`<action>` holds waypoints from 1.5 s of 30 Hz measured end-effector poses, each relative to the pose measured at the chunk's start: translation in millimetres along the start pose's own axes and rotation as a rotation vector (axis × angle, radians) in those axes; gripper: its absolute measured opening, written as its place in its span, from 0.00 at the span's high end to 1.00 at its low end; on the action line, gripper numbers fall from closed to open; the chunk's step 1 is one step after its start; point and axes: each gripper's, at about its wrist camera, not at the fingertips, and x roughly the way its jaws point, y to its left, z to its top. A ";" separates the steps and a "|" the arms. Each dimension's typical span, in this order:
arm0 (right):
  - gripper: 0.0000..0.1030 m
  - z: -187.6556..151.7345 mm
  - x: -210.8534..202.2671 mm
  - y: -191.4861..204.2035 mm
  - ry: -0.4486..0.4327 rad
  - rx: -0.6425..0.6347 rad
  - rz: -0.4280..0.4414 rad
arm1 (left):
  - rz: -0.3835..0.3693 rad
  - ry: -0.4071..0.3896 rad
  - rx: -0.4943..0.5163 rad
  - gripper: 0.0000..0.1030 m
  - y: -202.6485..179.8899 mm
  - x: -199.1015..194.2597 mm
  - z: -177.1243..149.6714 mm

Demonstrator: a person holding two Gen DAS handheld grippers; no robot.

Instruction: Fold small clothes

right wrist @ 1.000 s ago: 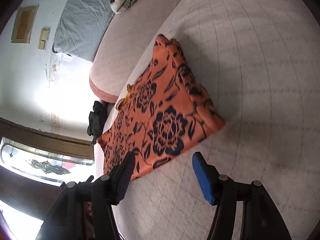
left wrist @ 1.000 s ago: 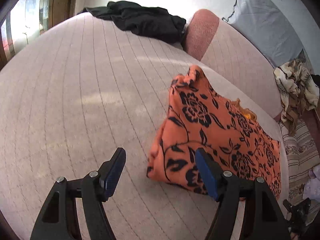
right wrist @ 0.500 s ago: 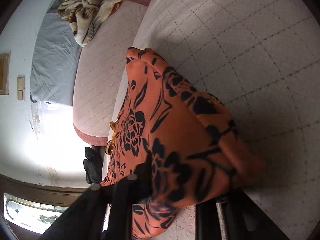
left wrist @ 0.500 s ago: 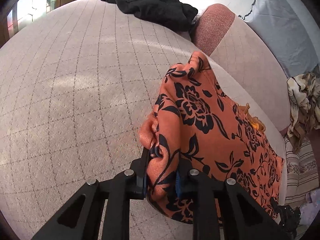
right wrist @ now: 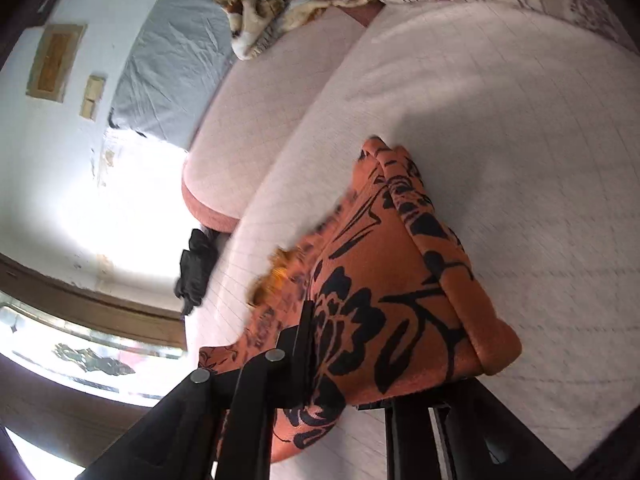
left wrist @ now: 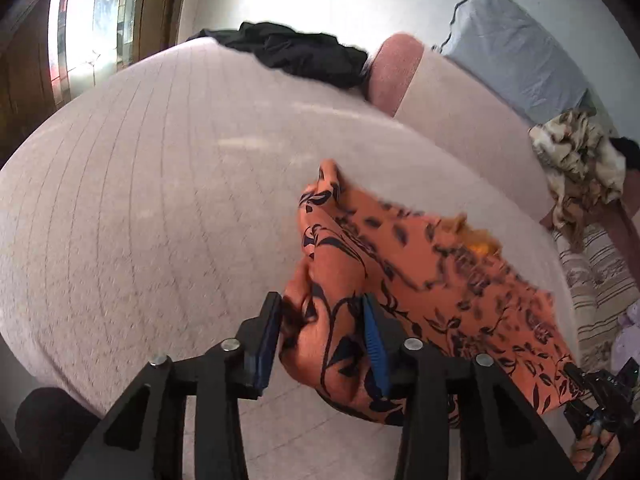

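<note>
An orange garment with black flowers [left wrist: 440,272] lies partly lifted on the pale quilted bed [left wrist: 140,200]. In the left wrist view my left gripper [left wrist: 322,340] has a bunched fold of its near corner between its blue pads, which touch the cloth on both sides while the jaws are opening. In the right wrist view my right gripper [right wrist: 360,360] is shut on the other near corner of the orange garment [right wrist: 400,264]. Its jaws are just starting to open. The cloth drapes over and hides its right finger.
A black garment [left wrist: 296,54] lies at the far end of the bed beside a pink bolster [left wrist: 394,64]. A grey pillow [left wrist: 516,52] leans on the wall. A brown patterned blanket [left wrist: 576,164] and striped bedding [left wrist: 592,276] lie to the right.
Both grippers went from open beside the garment to closed on its near corners. They then pulled the cloth back and up, and the left jaws have widened again.
</note>
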 end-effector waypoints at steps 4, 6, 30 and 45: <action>0.61 -22.6 -8.9 -69.5 0.049 0.107 -0.019 | 0.011 -0.014 0.033 0.47 30.9 2.0 -10.4; 0.38 -16.8 -34.8 -68.7 -0.013 0.059 -0.092 | 0.100 -0.099 0.058 0.45 31.6 -13.5 2.9; 0.28 146.4 95.1 -14.8 0.008 0.075 0.030 | 0.309 -0.082 0.170 0.43 -0.1 63.8 127.7; 0.19 -30.1 -3.4 -12.5 0.164 -0.143 0.129 | 0.051 0.040 0.363 0.26 -57.9 17.8 -8.6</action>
